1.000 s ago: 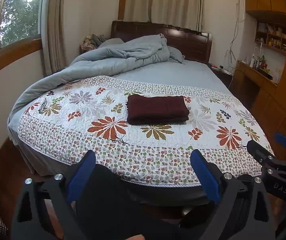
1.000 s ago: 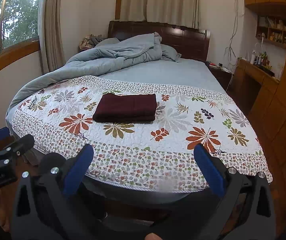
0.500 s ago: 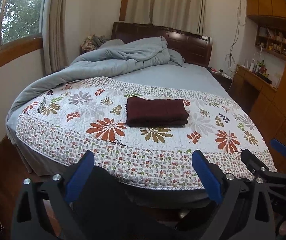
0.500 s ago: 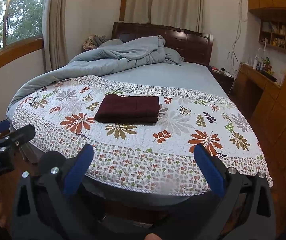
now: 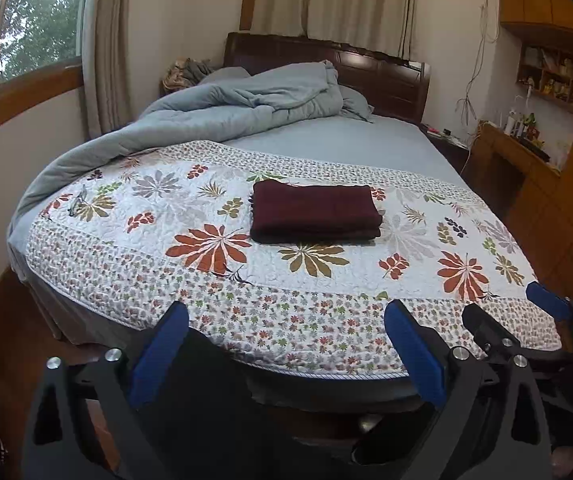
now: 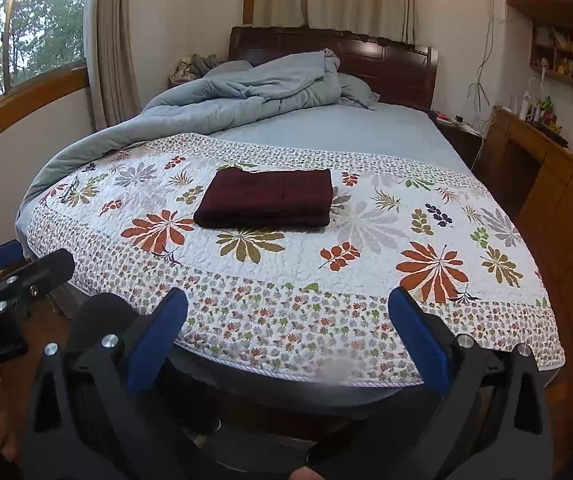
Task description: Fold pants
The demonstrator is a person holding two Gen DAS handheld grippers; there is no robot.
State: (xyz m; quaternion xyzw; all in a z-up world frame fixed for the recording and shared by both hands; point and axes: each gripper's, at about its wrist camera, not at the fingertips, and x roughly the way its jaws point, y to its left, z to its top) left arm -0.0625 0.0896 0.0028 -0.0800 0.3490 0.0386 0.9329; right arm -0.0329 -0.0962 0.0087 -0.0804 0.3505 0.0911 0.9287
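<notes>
The dark maroon pants lie folded into a neat rectangle on the floral quilt in the middle of the bed; they also show in the right wrist view. My left gripper is open and empty, held back off the foot of the bed. My right gripper is open and empty, also back from the bed's foot. Each gripper shows at the edge of the other's view: the right one and the left one.
A rumpled grey duvet lies at the head and left side of the bed. A dark wooden headboard stands behind. A wooden desk and shelves line the right wall. A window is at left.
Both grippers have drawn back and risen a little from the bed, so the bed sits slightly farther off. The folded pants have not moved.
</notes>
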